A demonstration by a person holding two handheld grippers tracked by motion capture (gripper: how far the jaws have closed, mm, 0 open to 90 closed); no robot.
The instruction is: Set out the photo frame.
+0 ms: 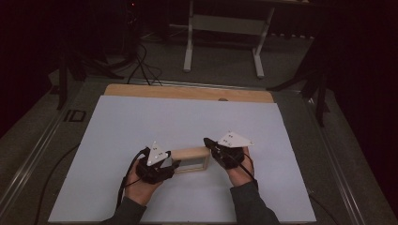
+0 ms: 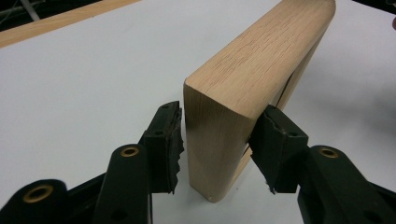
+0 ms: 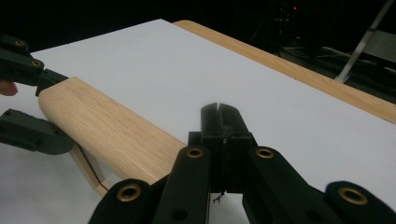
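A light wooden frame (image 1: 190, 159) stands on its long edge on the white sheet (image 1: 187, 117), near the front. My left gripper (image 1: 172, 161) straddles the frame's left end. In the left gripper view the frame (image 2: 252, 60) runs away between the jaws of the left gripper (image 2: 217, 140). The right pad (image 2: 275, 144) lies against the wood, and a thin gap shows at the left pad (image 2: 166, 144). My right gripper (image 1: 208, 142) sits at the frame's right end, shut with nothing in it. In the right gripper view its closed tips (image 3: 219, 116) point past the frame (image 3: 107, 135).
The white sheet covers a wooden tabletop whose far edge (image 1: 187, 92) shows as a bare strip. Beyond it stand a white table frame (image 1: 223, 28) and black cables (image 1: 141, 65) on the floor. Dark stands (image 1: 319, 89) flank the table.
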